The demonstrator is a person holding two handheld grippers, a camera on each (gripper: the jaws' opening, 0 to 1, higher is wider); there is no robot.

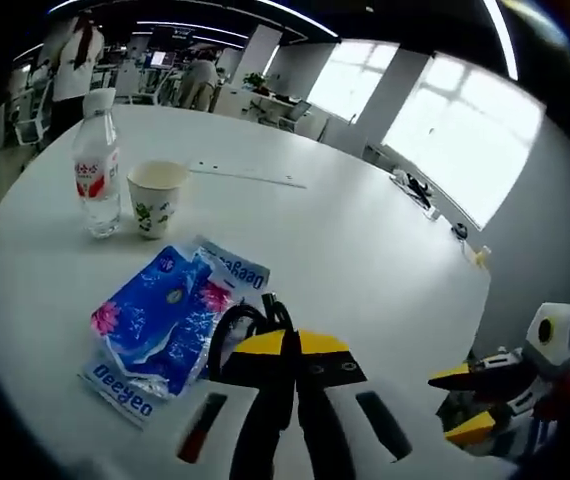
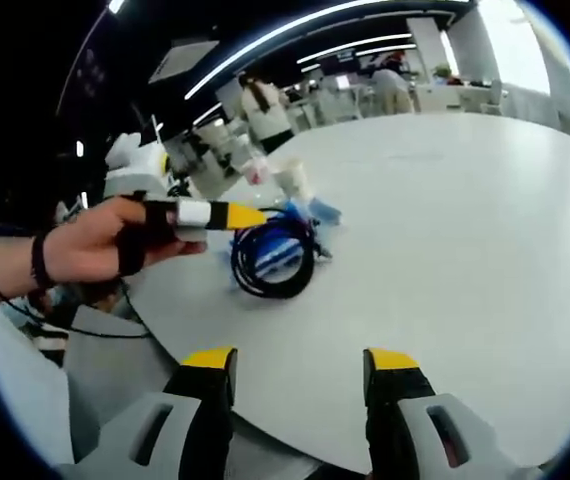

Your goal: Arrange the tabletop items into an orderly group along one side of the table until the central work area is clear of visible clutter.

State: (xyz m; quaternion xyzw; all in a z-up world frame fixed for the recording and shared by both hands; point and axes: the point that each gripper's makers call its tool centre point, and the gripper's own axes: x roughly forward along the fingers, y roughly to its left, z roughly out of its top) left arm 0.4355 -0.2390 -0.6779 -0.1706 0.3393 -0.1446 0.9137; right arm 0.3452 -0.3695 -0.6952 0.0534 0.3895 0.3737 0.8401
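While the left gripper (image 1: 283, 345) pinches a coiled black cable (image 2: 273, 255) beside blue plastic packets (image 1: 160, 320), the right gripper (image 2: 300, 362) gapes wide; clear water bottle (image 1: 97, 165) and floral paper cup (image 1: 155, 198), contents unclear, at 10 o'clock on the round white table (image 1: 365, 250).

Items grouped near one edge of a round bench, seen from two hand-held tongs.

In the left gripper view, a water bottle (image 1: 97, 165) stands upright on the bench (image 1: 365, 250) with a paper cup (image 1: 155, 198) just beside it on its right. Nearer the camera lie tissue packs (image 1: 160, 320), overlapping one another. A coiled cable (image 1: 240, 330) hangs from the left tongs (image 1: 283, 345), just right of the packs. In the right gripper view, the right tongs (image 2: 300, 365) sit at the bench's near edge, well apart from the cable, with the packs behind it.
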